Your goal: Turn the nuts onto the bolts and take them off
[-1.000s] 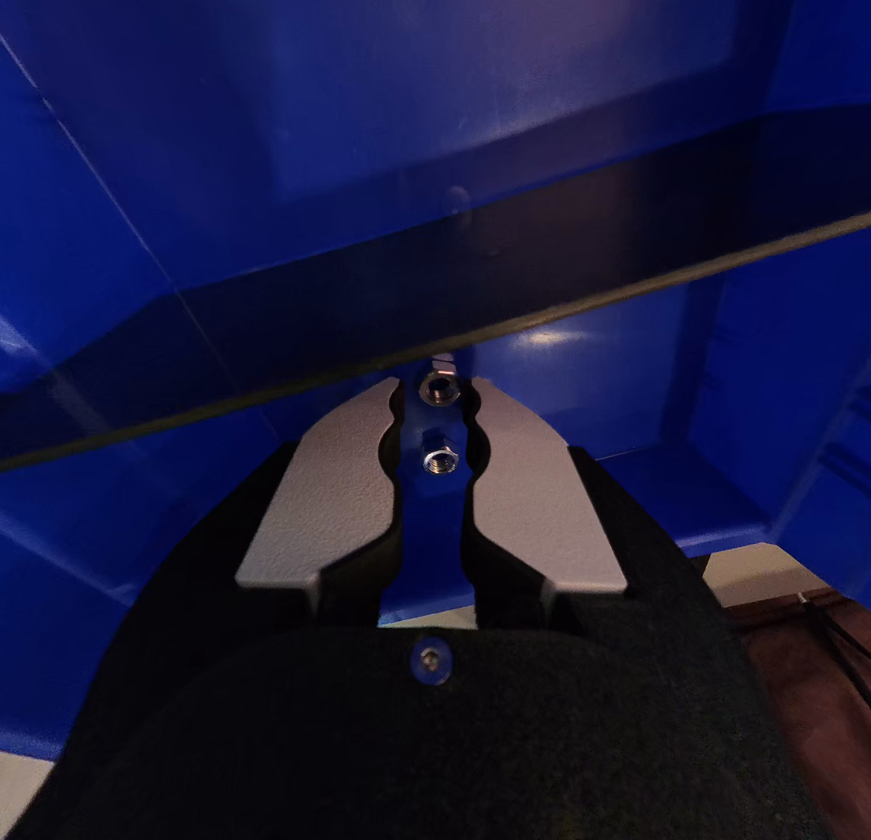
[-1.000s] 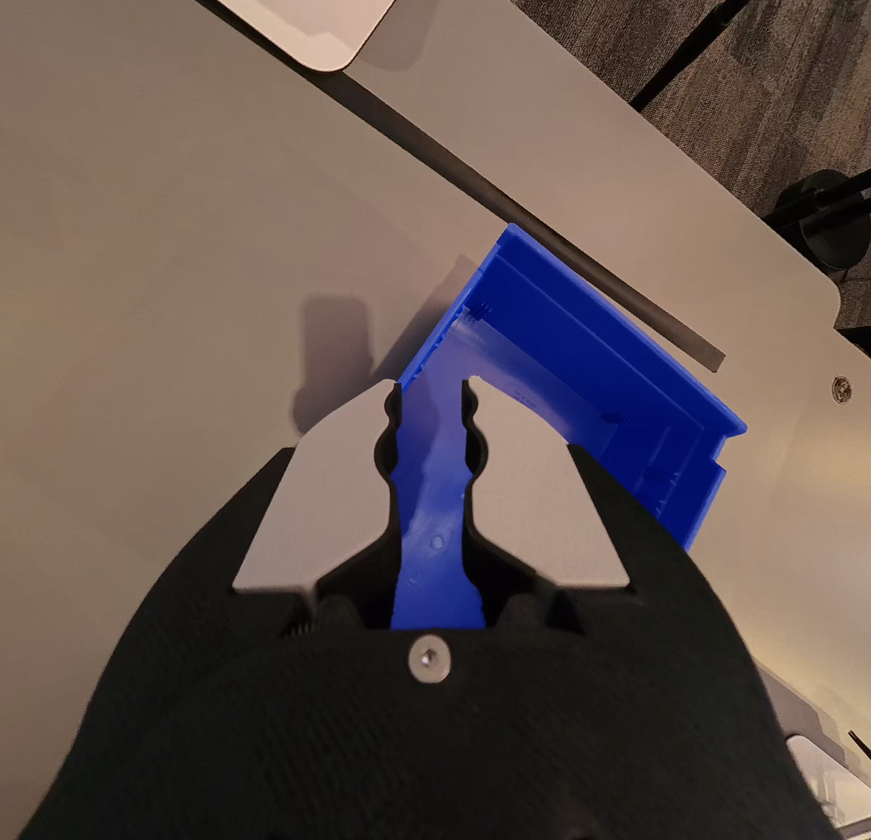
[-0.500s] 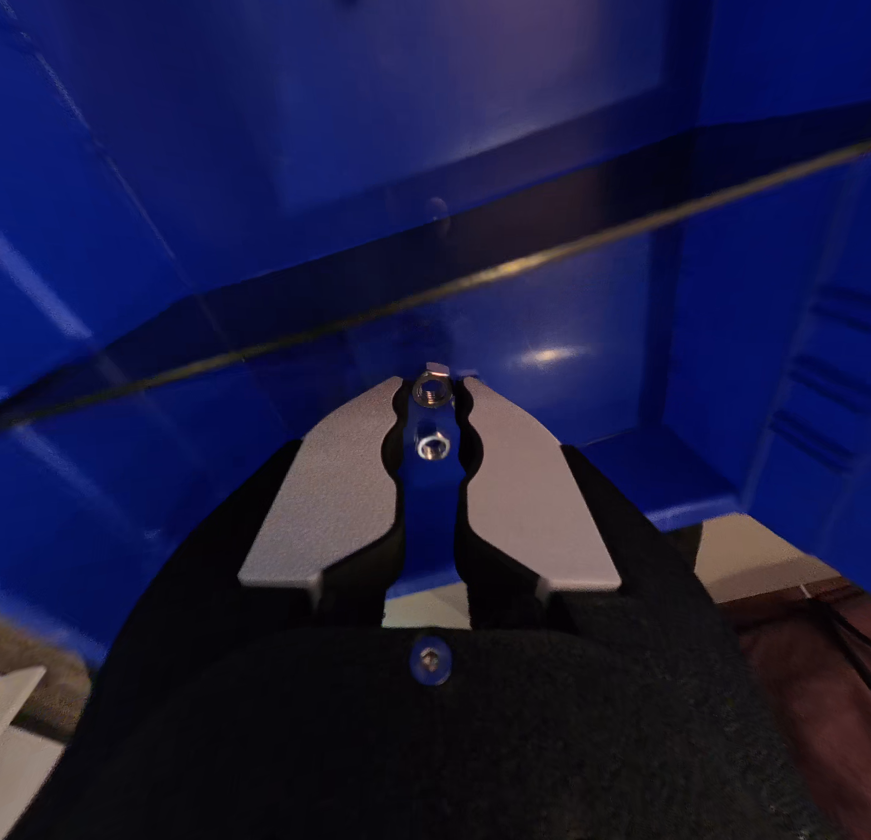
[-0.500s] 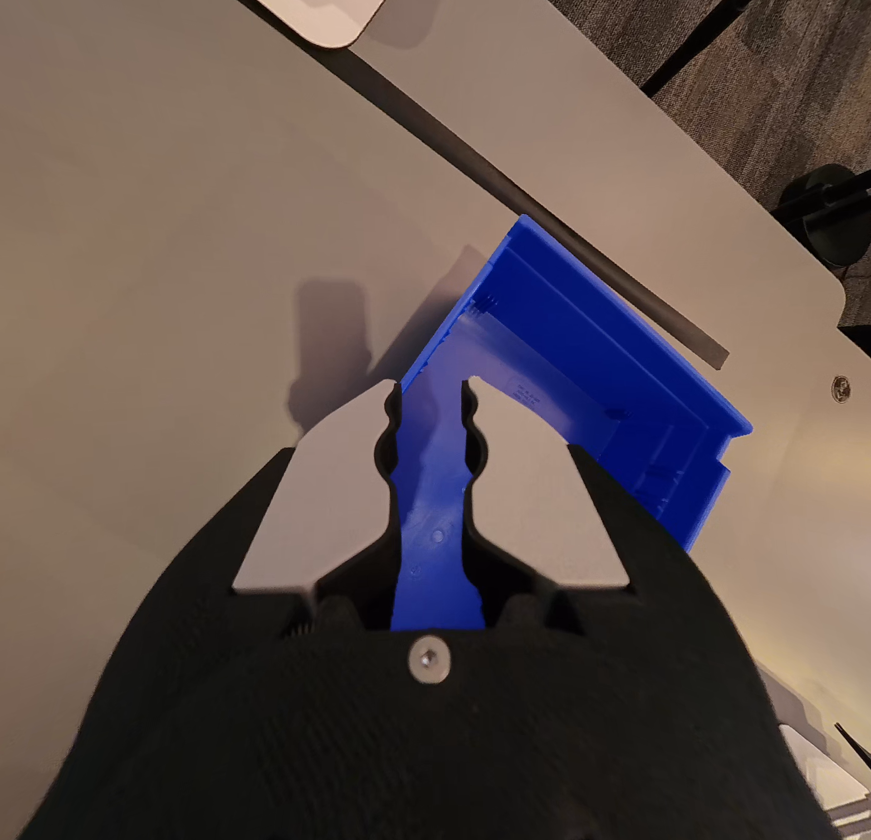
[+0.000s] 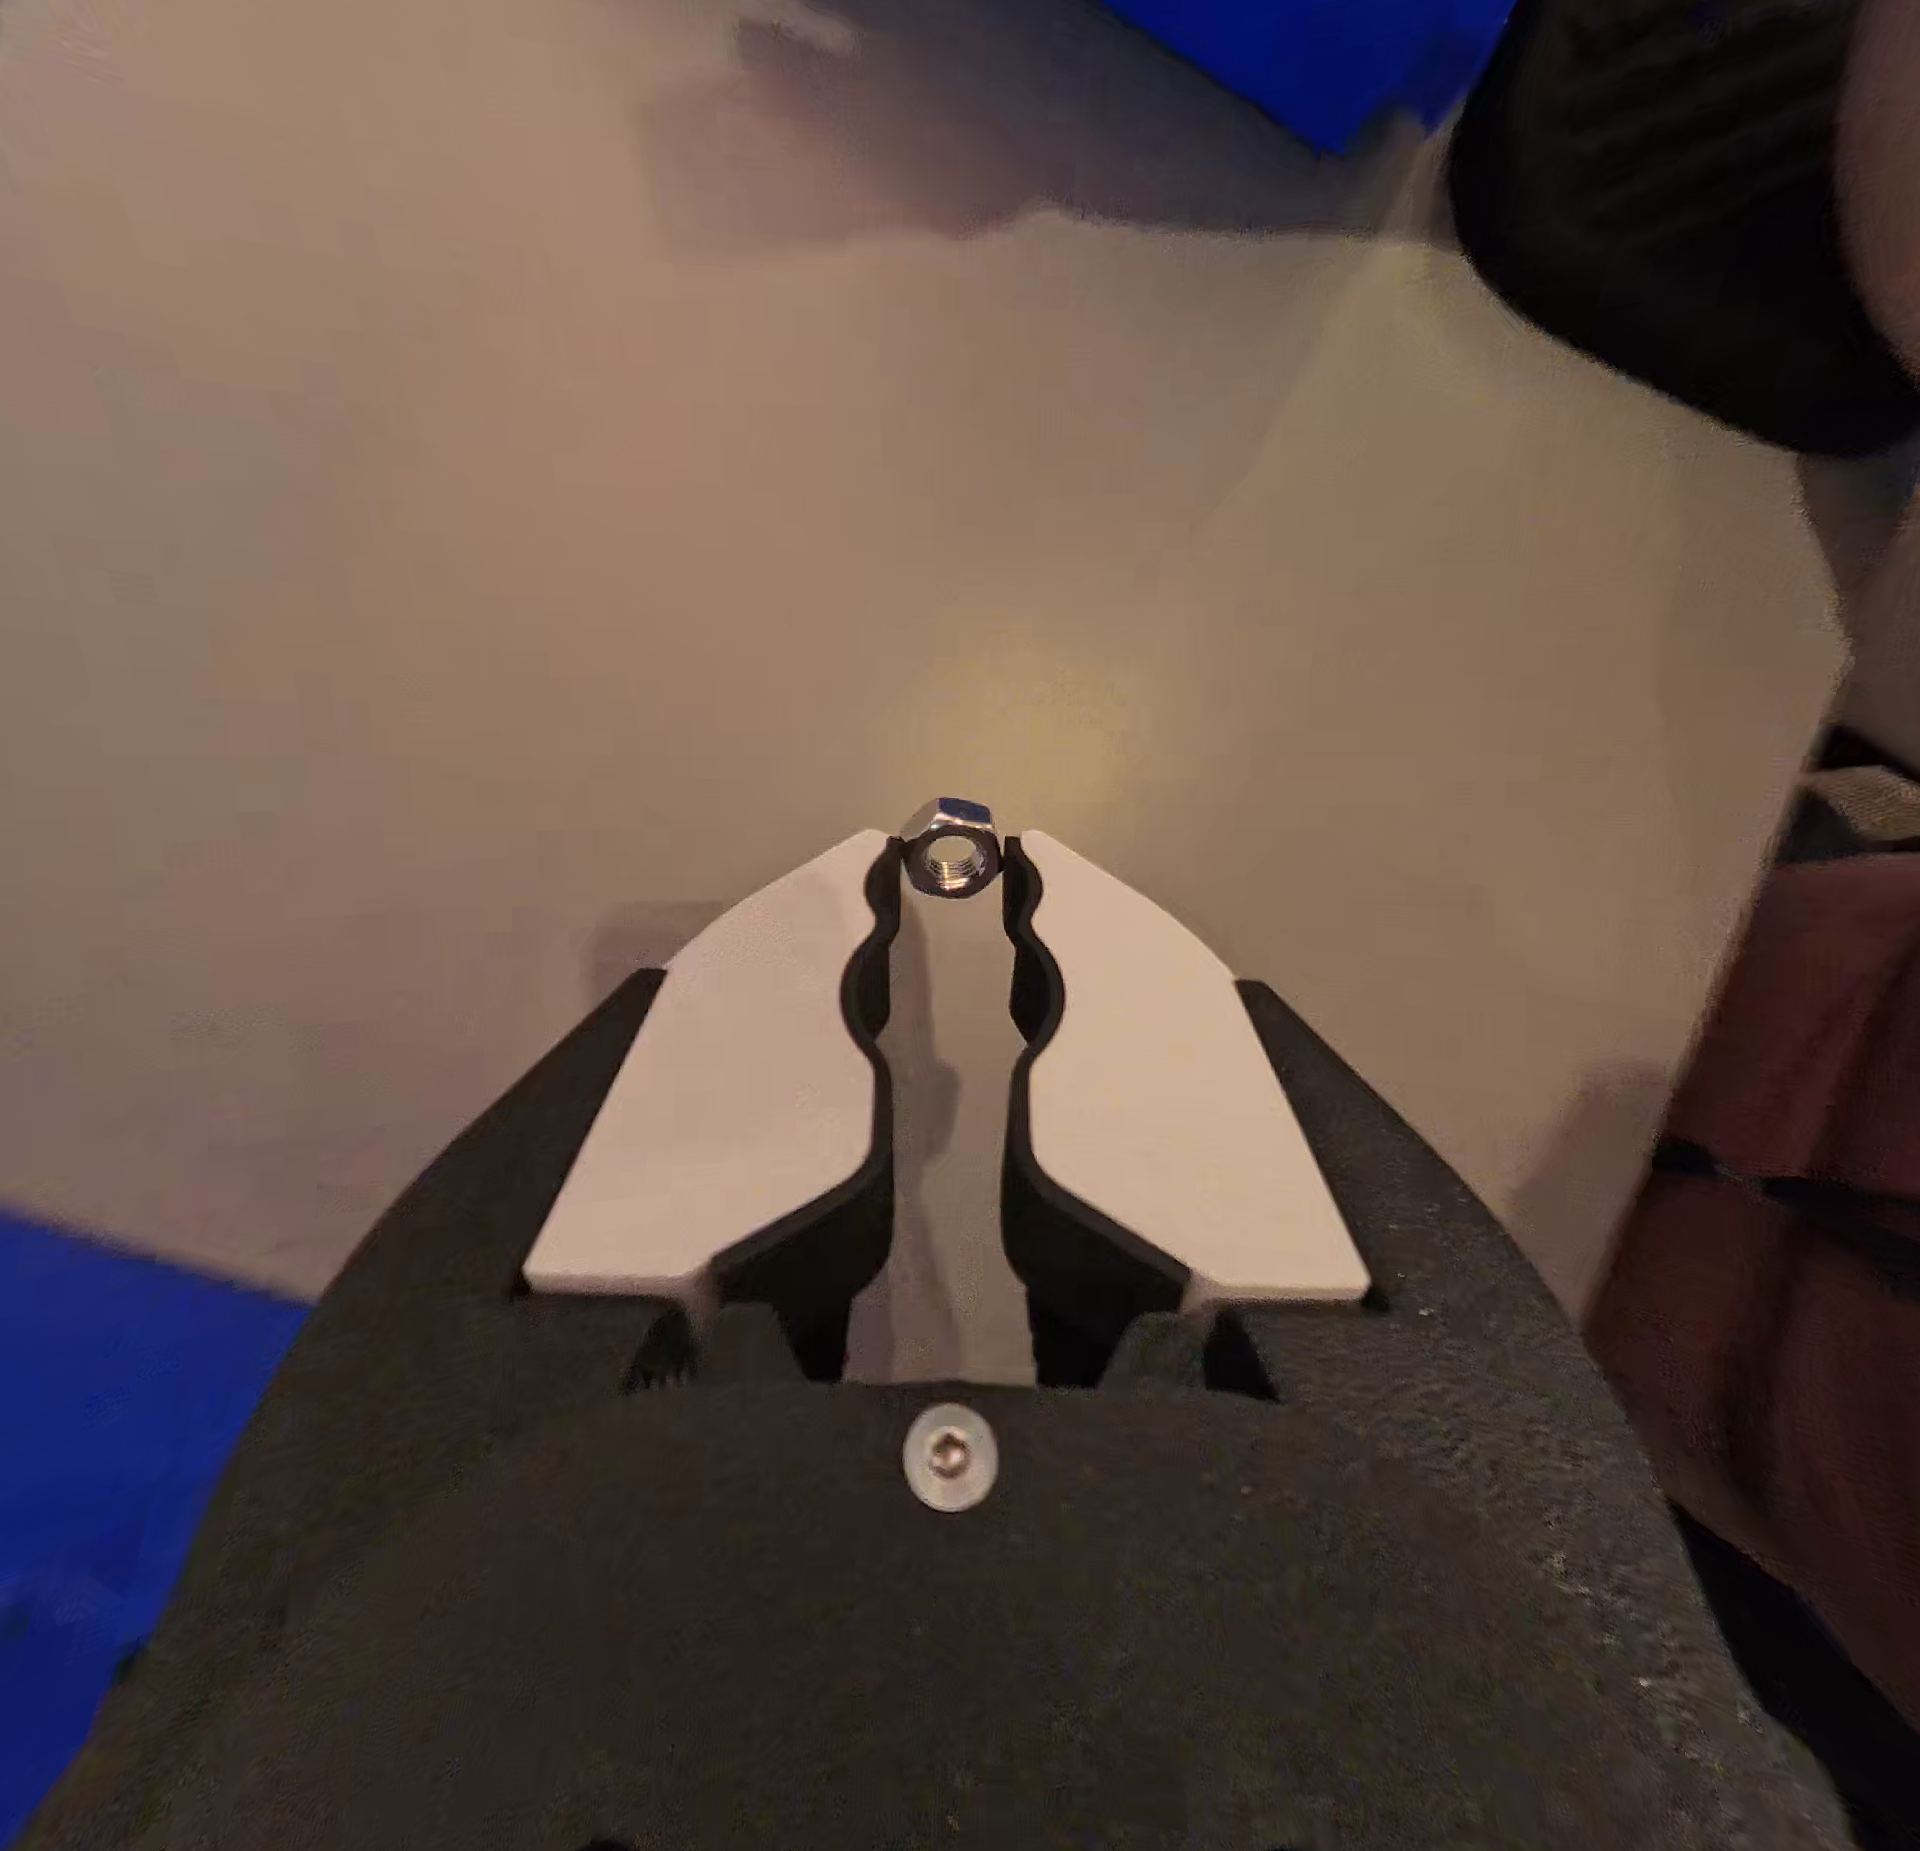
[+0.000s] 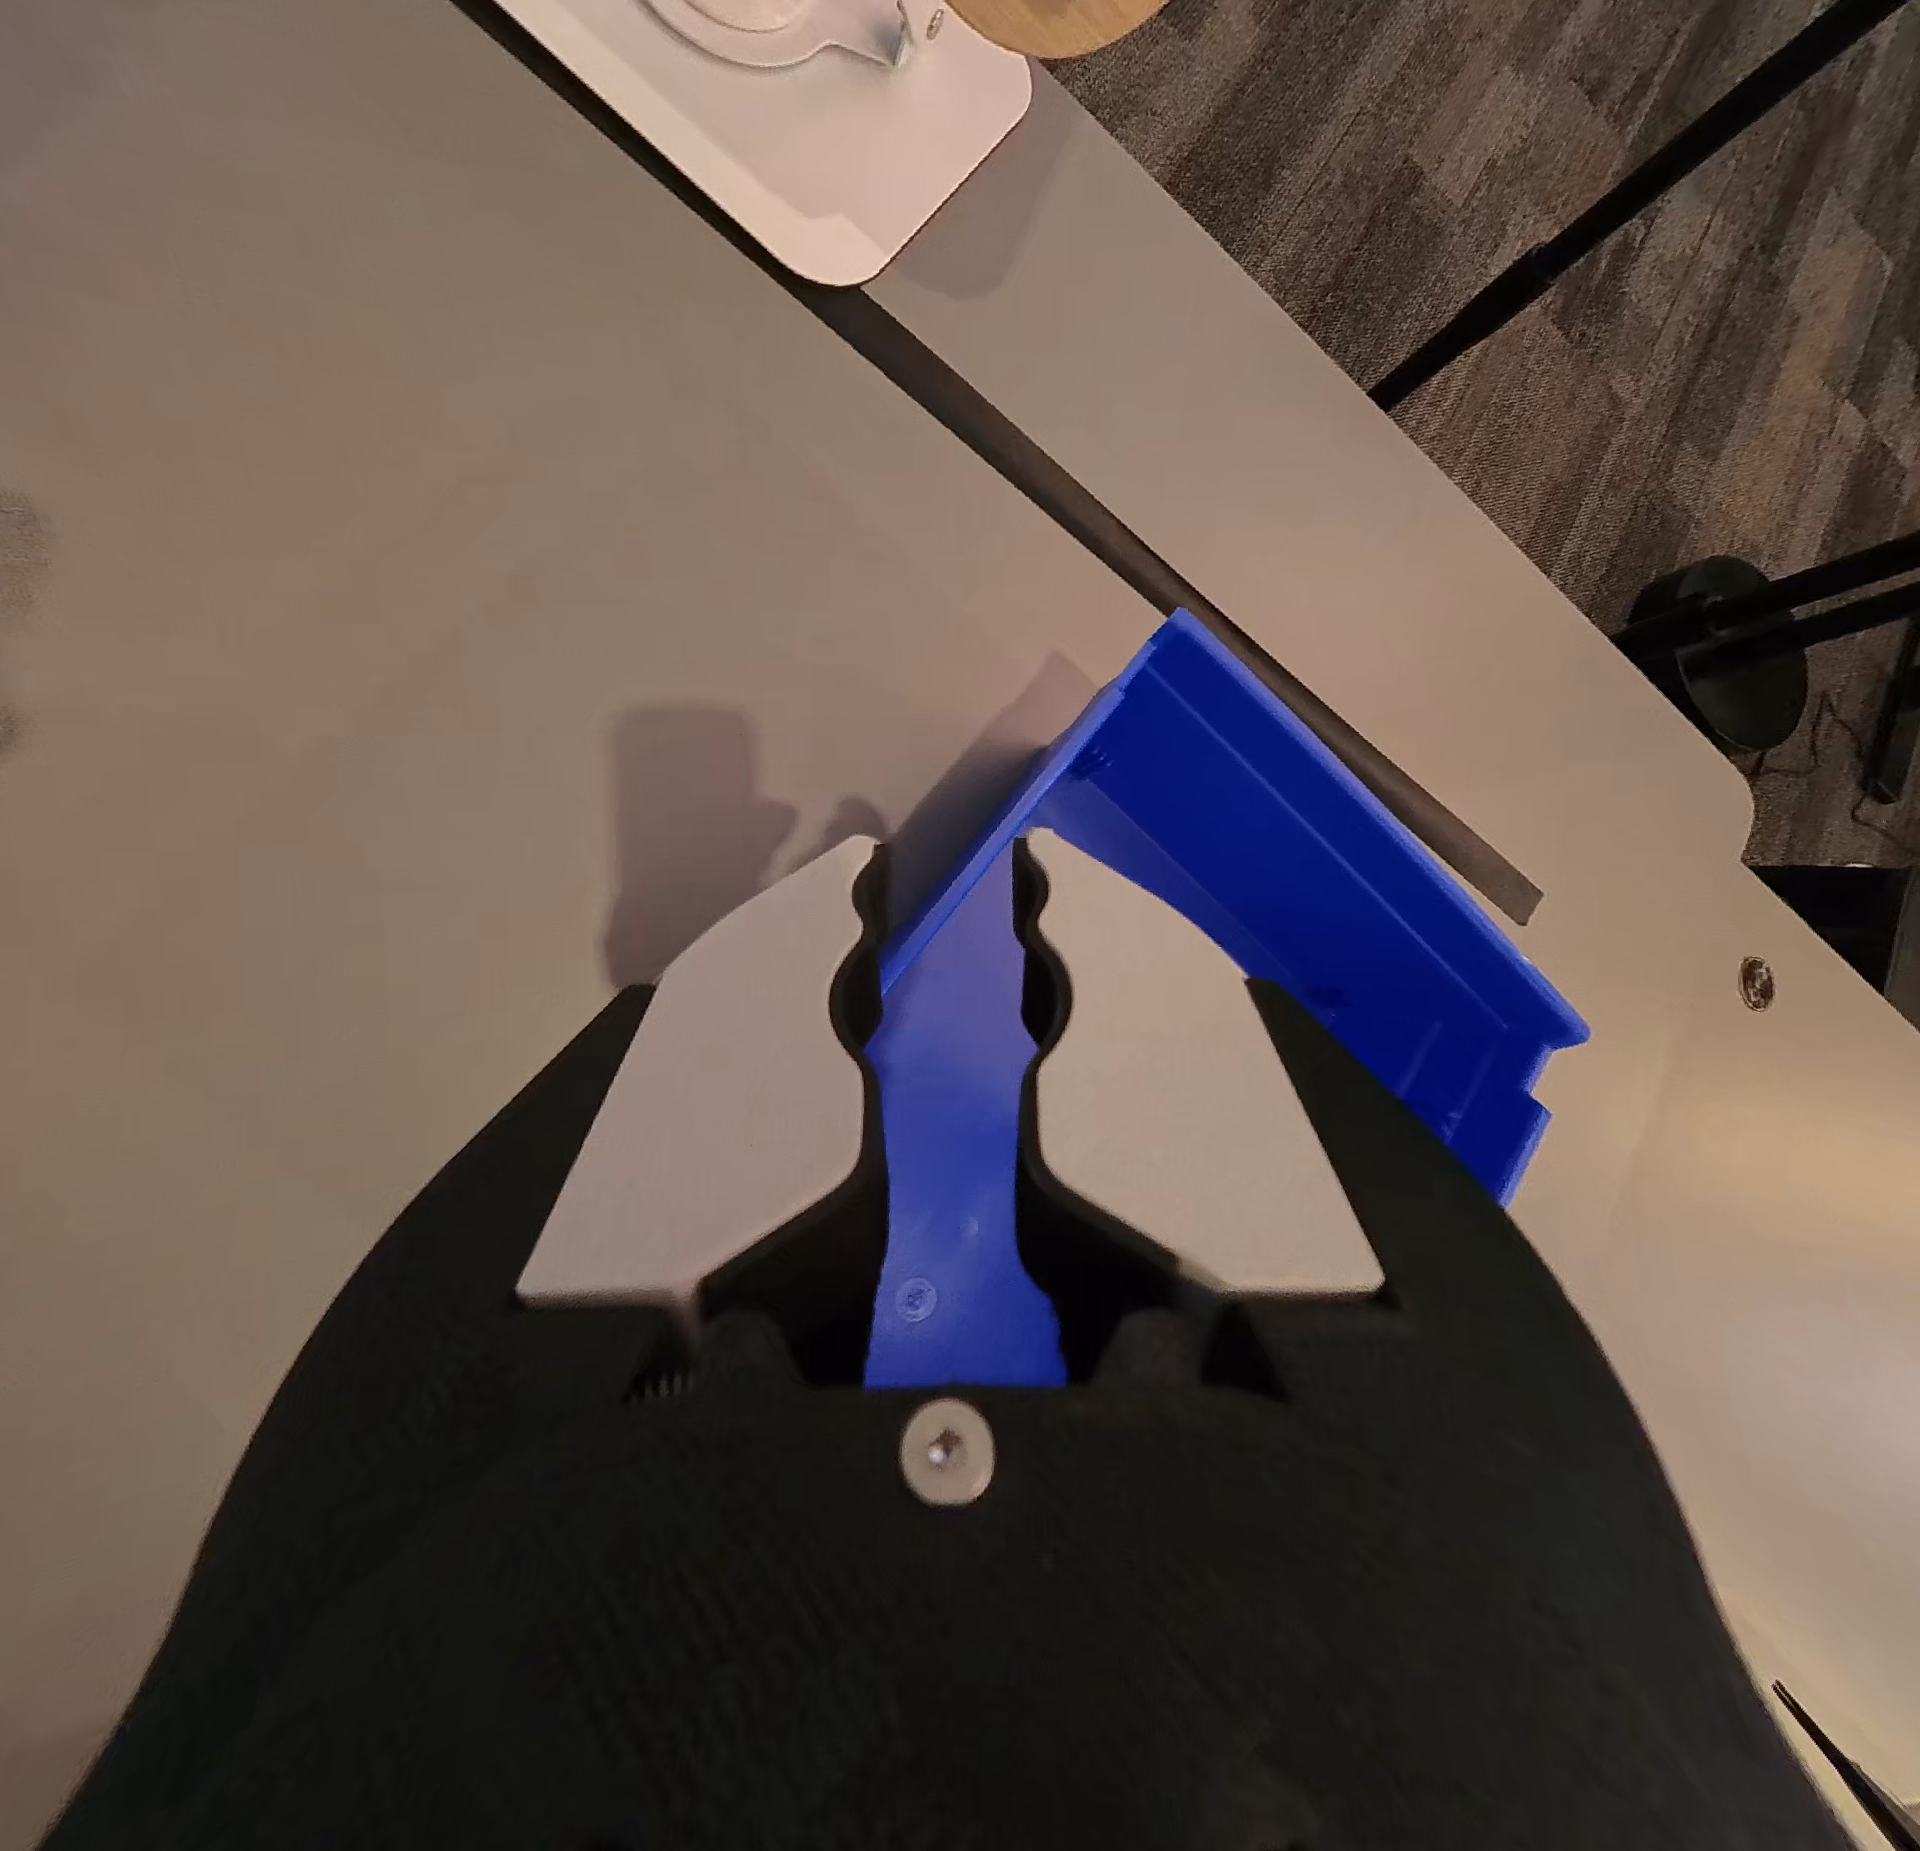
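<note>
Left hand-held gripper pinching a steel hex nut over beige worktop. Right hand-held gripper slightly parted, seemingly empty, above blue bin; grey carpet beyond.

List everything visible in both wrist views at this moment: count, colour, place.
nut: one, silver, pinched at the left gripper's tips.
blue bin: one, on the table under the right gripper; blue patches also edge the left view.
table: grey-beige; a dark seam crosses it.
white board: one, far table edge.
floor: dark carpet.
left gripper: black with white fingers, closed on the nut.
right gripper: same build, jaws slightly apart, empty.
</note>
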Demonstrator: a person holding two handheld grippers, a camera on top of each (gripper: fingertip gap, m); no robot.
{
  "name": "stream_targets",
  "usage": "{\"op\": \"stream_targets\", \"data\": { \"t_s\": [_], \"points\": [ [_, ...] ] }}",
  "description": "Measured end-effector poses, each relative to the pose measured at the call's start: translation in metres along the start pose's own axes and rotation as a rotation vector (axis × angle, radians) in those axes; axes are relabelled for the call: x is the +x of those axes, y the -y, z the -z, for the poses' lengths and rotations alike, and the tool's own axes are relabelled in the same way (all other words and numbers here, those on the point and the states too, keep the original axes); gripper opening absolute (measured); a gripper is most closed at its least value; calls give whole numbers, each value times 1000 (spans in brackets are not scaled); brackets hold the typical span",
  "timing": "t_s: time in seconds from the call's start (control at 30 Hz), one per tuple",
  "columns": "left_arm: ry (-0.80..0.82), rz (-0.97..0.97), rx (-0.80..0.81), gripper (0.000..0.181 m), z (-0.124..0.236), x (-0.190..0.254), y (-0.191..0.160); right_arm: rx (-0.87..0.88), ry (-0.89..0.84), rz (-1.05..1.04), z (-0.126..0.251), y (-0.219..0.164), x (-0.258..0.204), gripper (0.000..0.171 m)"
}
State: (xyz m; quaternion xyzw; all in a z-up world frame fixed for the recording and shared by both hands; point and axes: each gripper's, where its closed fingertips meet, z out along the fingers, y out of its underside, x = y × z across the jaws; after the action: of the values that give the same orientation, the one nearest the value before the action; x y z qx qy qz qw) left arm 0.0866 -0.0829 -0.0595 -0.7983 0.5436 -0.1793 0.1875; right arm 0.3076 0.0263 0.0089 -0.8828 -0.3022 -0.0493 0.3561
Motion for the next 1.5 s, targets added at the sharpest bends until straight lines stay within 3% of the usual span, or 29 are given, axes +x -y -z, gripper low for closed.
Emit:
{"op": "stream_targets", "data": {
  "t_s": [0.13,0.27,0.6,0.67,0.8,0.93,1.03,1.17,1.27,1.37,1.5],
  "points": [
    [117,-77,-3,18,-63,-8,20,-34,10,-9,-2,-8,4,23],
    [44,-47,-69,18,-93,-4,10,-38,13,-45,-3,-13,13,23],
    [44,-75,-153,18,-115,-7,0,-71,25,-61,-8,-20,17,23],
    [45,-70,-143,28,-114,-9,3,-77,29,-54,-8,-21,16,23],
    [52,-33,-27,30,-74,-19,20,-67,28,-51,-6,-19,15,23],
    [220,80,269,30,44,-71,37,-51,24,-54,-3,-18,16,23],
    [350,251,442,26,130,-117,4,-44,25,-55,-3,-16,17,23],
    [409,427,584,20,185,-161,-48,-52,22,-56,-4,-18,18,23],
    [366,420,577,9,178,-195,-73,-56,18,-52,-4,-18,19,23],
    [291,435,304,3,132,-228,-112,-58,11,-45,-5,-17,20,23],
    [334,401,-44,0,91,-253,-163,-85,8,-44,-10,-21,18,23]
  ]
}}
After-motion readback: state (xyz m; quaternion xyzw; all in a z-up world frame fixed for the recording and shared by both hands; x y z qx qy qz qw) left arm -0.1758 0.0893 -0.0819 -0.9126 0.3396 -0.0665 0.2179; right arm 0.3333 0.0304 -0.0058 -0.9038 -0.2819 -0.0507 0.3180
